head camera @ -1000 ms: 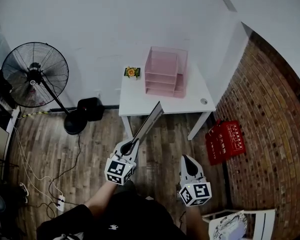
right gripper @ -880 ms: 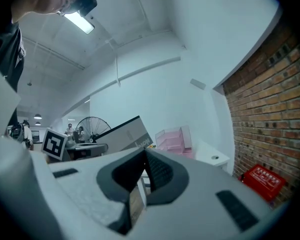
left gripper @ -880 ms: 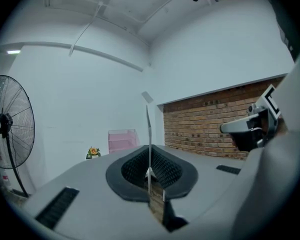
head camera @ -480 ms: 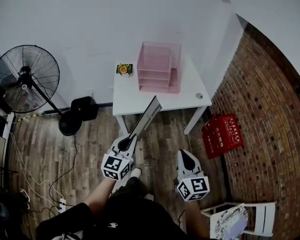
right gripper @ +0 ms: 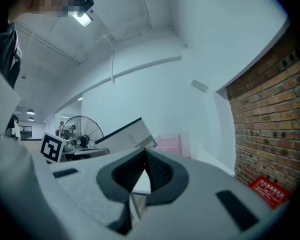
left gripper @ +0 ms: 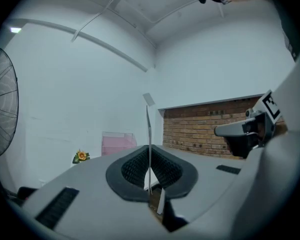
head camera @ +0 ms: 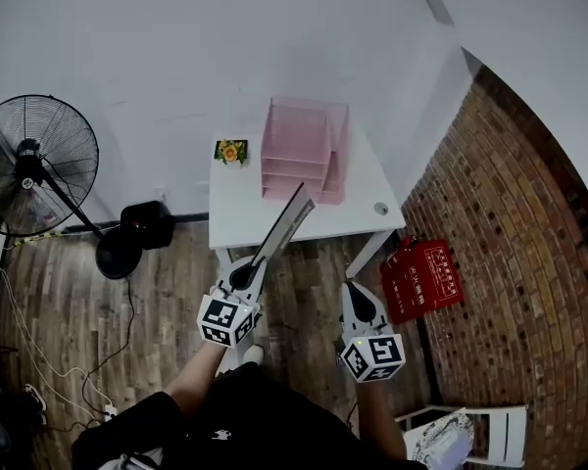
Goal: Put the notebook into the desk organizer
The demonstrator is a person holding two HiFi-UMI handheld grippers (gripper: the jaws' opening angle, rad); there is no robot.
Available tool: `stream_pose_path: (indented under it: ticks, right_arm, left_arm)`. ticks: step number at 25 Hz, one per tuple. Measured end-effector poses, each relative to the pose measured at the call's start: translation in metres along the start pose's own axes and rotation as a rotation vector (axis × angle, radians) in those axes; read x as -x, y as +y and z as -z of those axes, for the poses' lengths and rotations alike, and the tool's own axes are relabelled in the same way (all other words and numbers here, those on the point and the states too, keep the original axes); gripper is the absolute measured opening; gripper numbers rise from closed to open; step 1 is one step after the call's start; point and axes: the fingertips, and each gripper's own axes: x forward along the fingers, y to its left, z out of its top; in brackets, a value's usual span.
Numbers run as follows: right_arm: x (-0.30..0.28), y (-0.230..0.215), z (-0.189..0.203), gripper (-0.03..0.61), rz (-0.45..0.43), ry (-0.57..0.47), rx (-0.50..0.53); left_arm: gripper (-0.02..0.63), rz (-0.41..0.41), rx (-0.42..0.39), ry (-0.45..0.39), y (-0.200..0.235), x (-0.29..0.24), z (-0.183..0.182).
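One notebook (head camera: 285, 225), seen edge-on, is clamped between the jaws of the left gripper (head camera: 245, 276). It slants up over the front edge of the white desk (head camera: 233, 213), pointing toward the pink desk organizer (head camera: 304, 150) at the back. The right gripper (head camera: 359, 302) hangs alongside, its jaws together on nothing.

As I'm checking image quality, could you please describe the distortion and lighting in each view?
Head view: even light, fisheye bowing the brick wall. Left gripper view: dark vignetted corners, notebook seen edge-on. Right gripper view: ceiling lamp glaring, brick wall curved too.
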Motion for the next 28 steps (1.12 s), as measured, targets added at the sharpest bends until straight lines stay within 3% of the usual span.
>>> stream_pose_path:
  ticks: [11,20,28]
  right_arm:
    - [-0.083,-0.005,-0.023,0.002,0.076,0.007,0.055]
    - [-0.138,-0.010,-0.021,0.002,0.122,0.008,0.045]
    - [-0.179,-0.022,-0.021,0.002,0.077,0.018,0.033]
  left_arm:
    - [0.009,0.065,0.026,-0.033,0.068,-0.060,-0.021]
    - [0.009,0.126,0.076,-0.032,0.110,-0.095,-0.012]
    - [0.009,0.111,0.105,-0.023,0.131,-0.116,-0.008]
